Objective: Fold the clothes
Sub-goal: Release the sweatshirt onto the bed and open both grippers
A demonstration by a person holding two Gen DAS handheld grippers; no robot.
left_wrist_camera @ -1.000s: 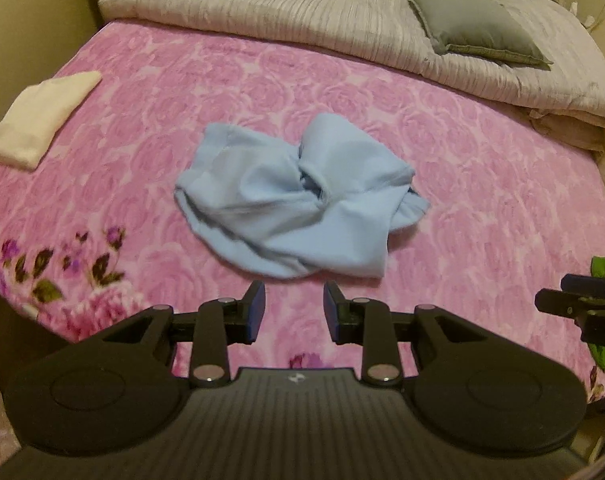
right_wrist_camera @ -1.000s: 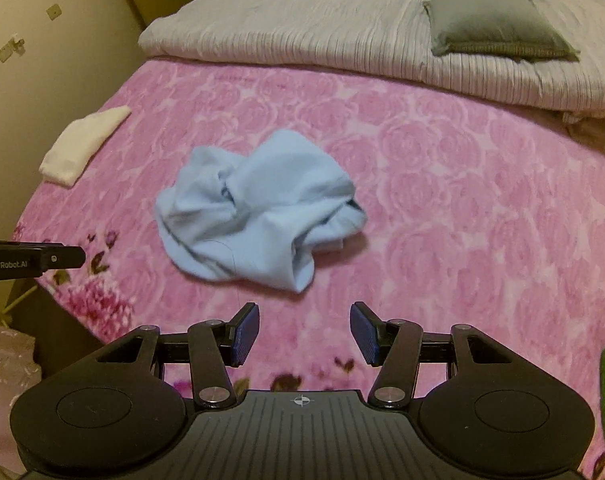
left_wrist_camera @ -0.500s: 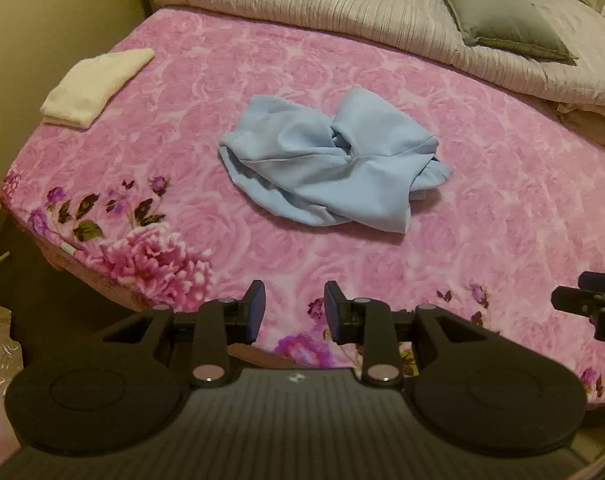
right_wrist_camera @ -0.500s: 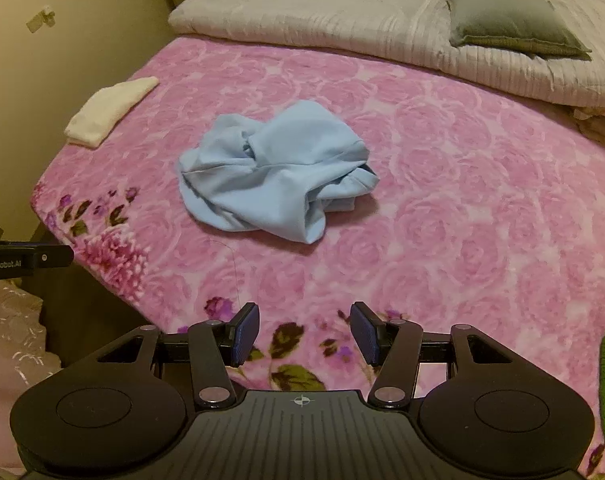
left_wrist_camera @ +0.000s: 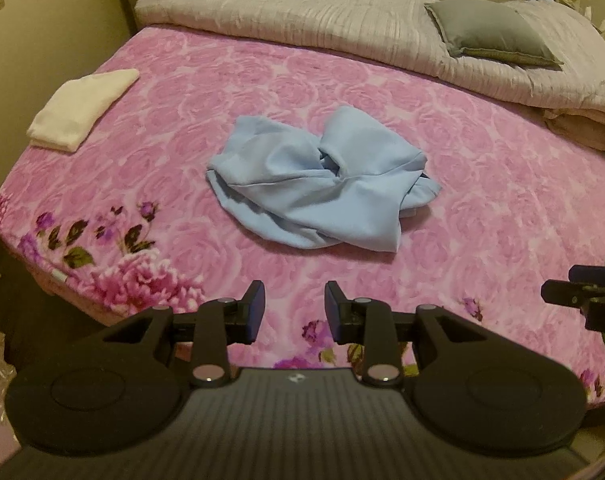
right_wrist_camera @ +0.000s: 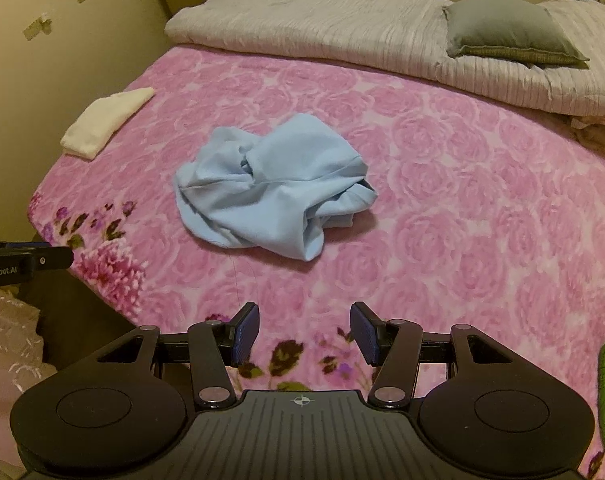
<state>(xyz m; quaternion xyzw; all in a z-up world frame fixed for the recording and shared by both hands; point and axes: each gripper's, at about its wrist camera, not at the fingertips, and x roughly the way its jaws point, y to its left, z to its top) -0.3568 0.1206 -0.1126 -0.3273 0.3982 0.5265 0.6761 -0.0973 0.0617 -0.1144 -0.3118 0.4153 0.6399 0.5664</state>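
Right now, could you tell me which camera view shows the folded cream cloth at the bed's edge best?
The left wrist view shows the folded cream cloth best: it appears larger there, with its folded edge and top face clear. The right wrist view also shows the whole cloth, but smaller and flatter, so its layers are harder to read.

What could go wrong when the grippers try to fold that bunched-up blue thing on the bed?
The blue garment lies twisted in a heap, so a gripper may pinch several layers at once and lift a tangle instead of an edge. The pink blanket under it looks soft, so the fingers could catch it too. Both the left gripper and the right gripper are open and empty, away from the cloth.
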